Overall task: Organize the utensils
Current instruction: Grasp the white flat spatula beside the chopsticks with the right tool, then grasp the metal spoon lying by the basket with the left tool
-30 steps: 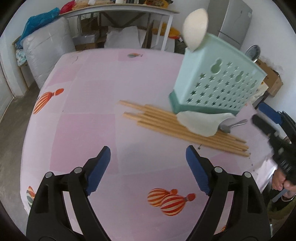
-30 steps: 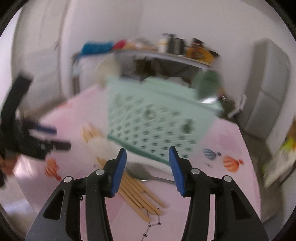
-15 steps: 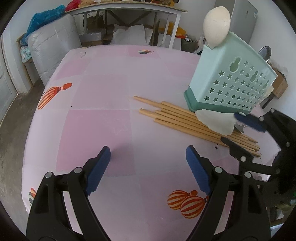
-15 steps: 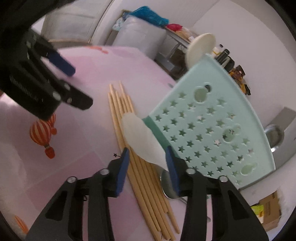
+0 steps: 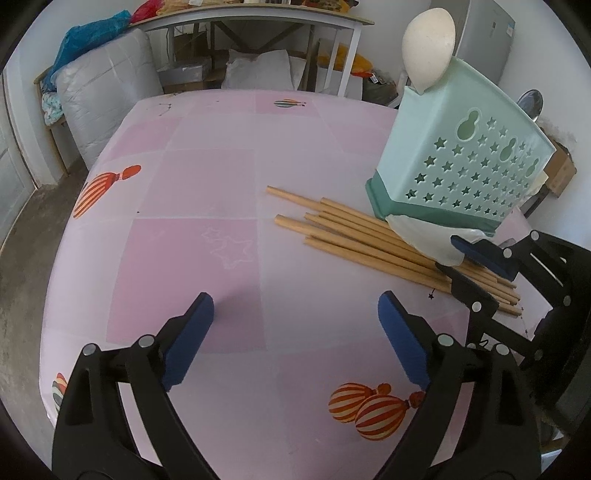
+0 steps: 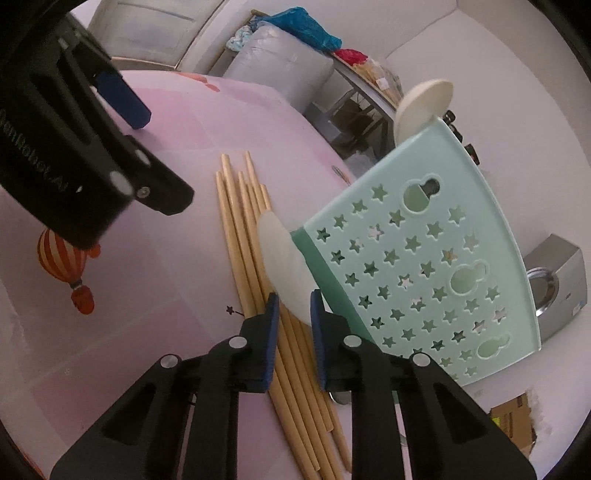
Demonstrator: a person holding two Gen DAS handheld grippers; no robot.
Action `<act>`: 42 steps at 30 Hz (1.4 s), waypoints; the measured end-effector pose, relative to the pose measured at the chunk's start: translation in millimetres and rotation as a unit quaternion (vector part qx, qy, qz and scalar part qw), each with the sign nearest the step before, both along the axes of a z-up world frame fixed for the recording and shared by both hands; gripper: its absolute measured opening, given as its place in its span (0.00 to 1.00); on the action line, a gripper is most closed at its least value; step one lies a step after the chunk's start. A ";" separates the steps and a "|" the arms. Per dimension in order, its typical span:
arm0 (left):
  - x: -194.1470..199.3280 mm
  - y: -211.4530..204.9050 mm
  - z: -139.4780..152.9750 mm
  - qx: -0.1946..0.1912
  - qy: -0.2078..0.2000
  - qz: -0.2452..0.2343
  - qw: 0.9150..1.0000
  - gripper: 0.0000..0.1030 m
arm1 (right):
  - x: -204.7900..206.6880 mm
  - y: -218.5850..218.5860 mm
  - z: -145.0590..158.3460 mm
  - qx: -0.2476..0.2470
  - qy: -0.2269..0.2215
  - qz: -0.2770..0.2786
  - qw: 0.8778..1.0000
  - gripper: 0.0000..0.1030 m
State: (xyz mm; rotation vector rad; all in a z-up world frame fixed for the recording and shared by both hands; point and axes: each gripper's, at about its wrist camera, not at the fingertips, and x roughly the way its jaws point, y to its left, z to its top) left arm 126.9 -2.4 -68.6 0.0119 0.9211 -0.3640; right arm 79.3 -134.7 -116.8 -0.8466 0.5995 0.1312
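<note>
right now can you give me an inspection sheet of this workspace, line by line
surface: pink tablecloth with balloon prints, covering the table.
job's things: mint holder upright, one white spoon standing in it; wooden chopsticks loose beside its base; a second white spoon lying across them; a metal spoon mostly hidden.
clutter: nothing seen on the cloth.
grippers: left gripper open over bare cloth; right gripper closing, the lying white spoon between its jaws.
cables: nothing seen.
surroundings: side table, grey bundle, blue bag, fridge, cardboard box.
</note>
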 end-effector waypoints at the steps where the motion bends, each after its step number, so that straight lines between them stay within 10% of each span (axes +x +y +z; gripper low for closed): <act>1: 0.4 -0.8 0.0 0.001 0.001 0.000 1.000 0.85 | -0.5 0.8 -0.2 -0.003 -0.004 0.001 1.000 0.13; 12: -2.4 -6.0 -3.3 0.027 -0.006 -0.010 1.000 0.92 | -23.8 -33.5 53.3 0.100 -0.067 -0.043 0.992 0.04; 21: -9.2 -24.7 -6.5 0.076 -0.009 -0.022 0.997 0.92 | -65.1 -134.6 113.3 0.357 -0.113 -0.157 0.914 0.02; 38: -26.5 -27.1 1.4 0.102 -0.030 -0.023 0.994 0.92 | -86.7 -200.0 93.6 0.466 -0.124 -0.224 0.847 0.02; 42: -38.3 -34.5 40.0 0.013 -0.080 -0.057 0.995 0.92 | -92.3 -207.0 94.6 0.476 -0.130 -0.225 0.840 0.02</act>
